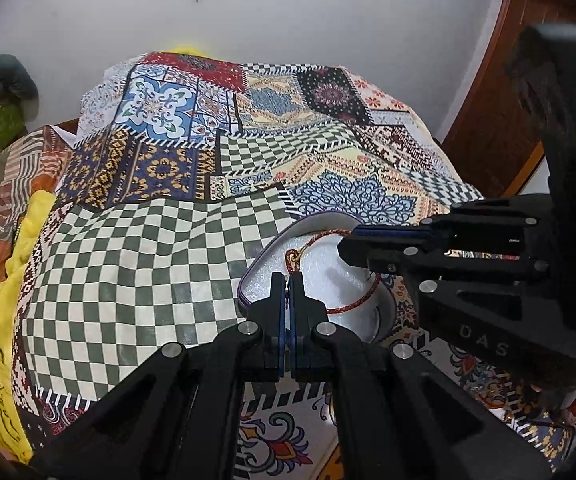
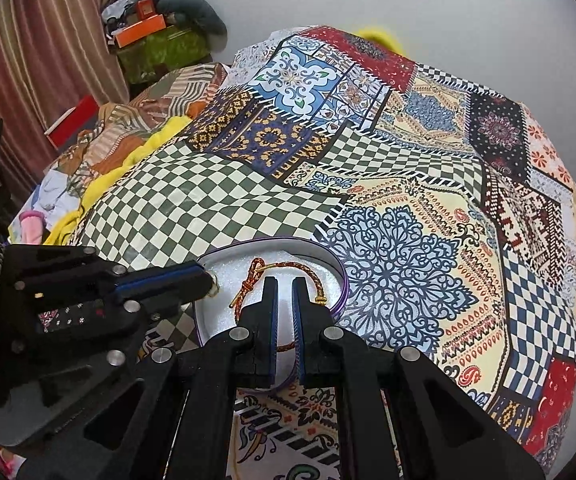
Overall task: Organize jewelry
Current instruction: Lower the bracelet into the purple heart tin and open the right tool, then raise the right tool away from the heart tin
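Black linkage arms fill the near edge of both views, running up to blue-padded fingers. Left gripper [image 1: 287, 280] pressed almost shut, pinching something small and pale at the tips, most likely the clasp end of the red-and-gold braided cord bracelet [image 1: 353, 302]; cannot tell for sure what sits between the pads. Right gripper [image 2: 284, 286] parted by a narrow gap, straddling the cord without a firm hold, though the left wrist view shows its tips close to the cord at 12 o'clock.

Bracelet lies looped inside an open oval jewelry case [image 2: 337, 276] with a purple rim and white foam lining, resting on the patchwork bedspread [image 2: 407, 160] at 6 o'clock.

Judged light, limp and thin: bends and slides, keeps no shape when lifted. Knot [image 2: 251, 270] at 11 o'clock and gold clasp [image 2: 319, 301] at 2 o'clock offer the surest grip; plain cord likely slips. Foam soft, case light enough to shift if dragged.
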The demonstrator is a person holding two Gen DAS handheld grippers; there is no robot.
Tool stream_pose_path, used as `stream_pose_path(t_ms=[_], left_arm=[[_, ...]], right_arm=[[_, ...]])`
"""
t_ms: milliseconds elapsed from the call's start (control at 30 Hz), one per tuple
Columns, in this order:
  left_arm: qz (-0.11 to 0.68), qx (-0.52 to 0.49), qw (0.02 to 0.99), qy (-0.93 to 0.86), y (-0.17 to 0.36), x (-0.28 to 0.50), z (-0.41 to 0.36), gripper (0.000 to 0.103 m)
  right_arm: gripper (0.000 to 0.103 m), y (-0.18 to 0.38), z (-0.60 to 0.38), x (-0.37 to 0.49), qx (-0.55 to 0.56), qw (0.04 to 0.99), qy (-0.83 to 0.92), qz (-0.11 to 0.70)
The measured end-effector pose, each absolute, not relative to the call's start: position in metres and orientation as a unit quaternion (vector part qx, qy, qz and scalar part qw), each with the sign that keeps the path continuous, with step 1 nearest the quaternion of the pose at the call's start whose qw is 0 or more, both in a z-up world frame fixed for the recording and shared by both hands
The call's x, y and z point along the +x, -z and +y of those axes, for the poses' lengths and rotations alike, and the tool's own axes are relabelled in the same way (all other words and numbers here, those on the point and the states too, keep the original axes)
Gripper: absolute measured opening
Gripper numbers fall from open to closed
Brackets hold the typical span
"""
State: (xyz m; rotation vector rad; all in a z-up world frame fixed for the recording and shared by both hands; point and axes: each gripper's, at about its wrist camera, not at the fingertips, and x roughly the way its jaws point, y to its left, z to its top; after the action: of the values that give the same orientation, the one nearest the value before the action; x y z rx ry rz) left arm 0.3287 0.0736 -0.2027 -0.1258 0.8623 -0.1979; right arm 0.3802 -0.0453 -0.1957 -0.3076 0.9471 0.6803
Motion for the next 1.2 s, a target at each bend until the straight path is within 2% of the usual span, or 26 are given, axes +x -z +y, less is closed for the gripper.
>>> stream_pose_path(t_ms=[300,367,467,533,633,733,1200], left_arm=[[0.426,-0.048,0.899,0.094,0.205,0.331,0.071,0.004],[0.421,-0.050,0.901,0.091,0.199,0.328,0.074,0.011],[0.404,-0.047,0.910,0.081,0.184,0.320,0.080,0.020],[0.393,-0.044,0.915,0.073,0.173,0.314,0.084,0.022],[0.380,-0.044,0.922,0.064,0.157,0.304,0.090,0.024],[0.369,-0.044,0.927,0.058,0.144,0.292,0.094,0.032],[0.383,-0.021,0.920,0.083,0.135,0.242,0.056,0.037]], right_arm=[[0.007,0.189,-0.053,0.375,-0.142,0.824,-0.323,0.443],[0.011,0.185,-0.055,0.372,-0.141,0.827,-0.322,0.439],[0.022,0.177,-0.060,0.364,-0.140,0.835,-0.318,0.427],[0.030,0.172,-0.063,0.358,-0.141,0.841,-0.315,0.417],[0.035,0.163,-0.069,0.350,-0.141,0.850,-0.307,0.404],[0.036,0.154,-0.077,0.341,-0.139,0.857,-0.303,0.393],[0.037,0.145,-0.127,0.294,-0.126,0.877,-0.274,0.375]])
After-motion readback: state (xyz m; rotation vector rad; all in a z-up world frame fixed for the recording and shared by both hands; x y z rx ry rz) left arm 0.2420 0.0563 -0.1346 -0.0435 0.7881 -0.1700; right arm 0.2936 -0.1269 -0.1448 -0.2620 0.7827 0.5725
